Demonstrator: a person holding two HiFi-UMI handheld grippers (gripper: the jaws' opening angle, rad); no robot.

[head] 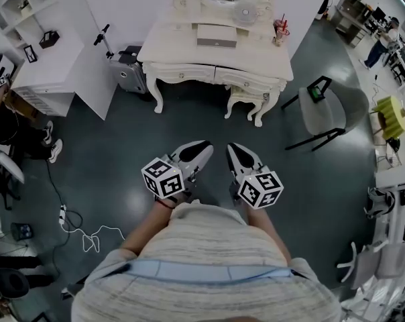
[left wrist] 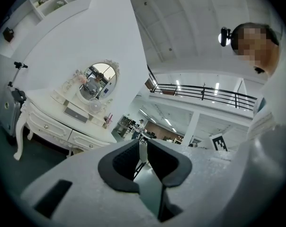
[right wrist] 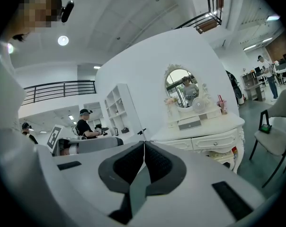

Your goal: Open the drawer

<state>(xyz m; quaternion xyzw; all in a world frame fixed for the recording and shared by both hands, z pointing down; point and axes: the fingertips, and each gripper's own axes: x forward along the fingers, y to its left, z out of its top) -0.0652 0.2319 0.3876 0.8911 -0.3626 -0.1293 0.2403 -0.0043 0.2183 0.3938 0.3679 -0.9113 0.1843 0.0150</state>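
Head view, left tongs (head: 201,147) a slit apart and empty, right tongs (head: 235,150) pressed together, closed drawer (head: 246,80) at twelve o'clock, well apart.

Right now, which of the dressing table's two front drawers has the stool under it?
The right drawer in the head view: the white stool stands beneath it; no stool sits under the left drawer.
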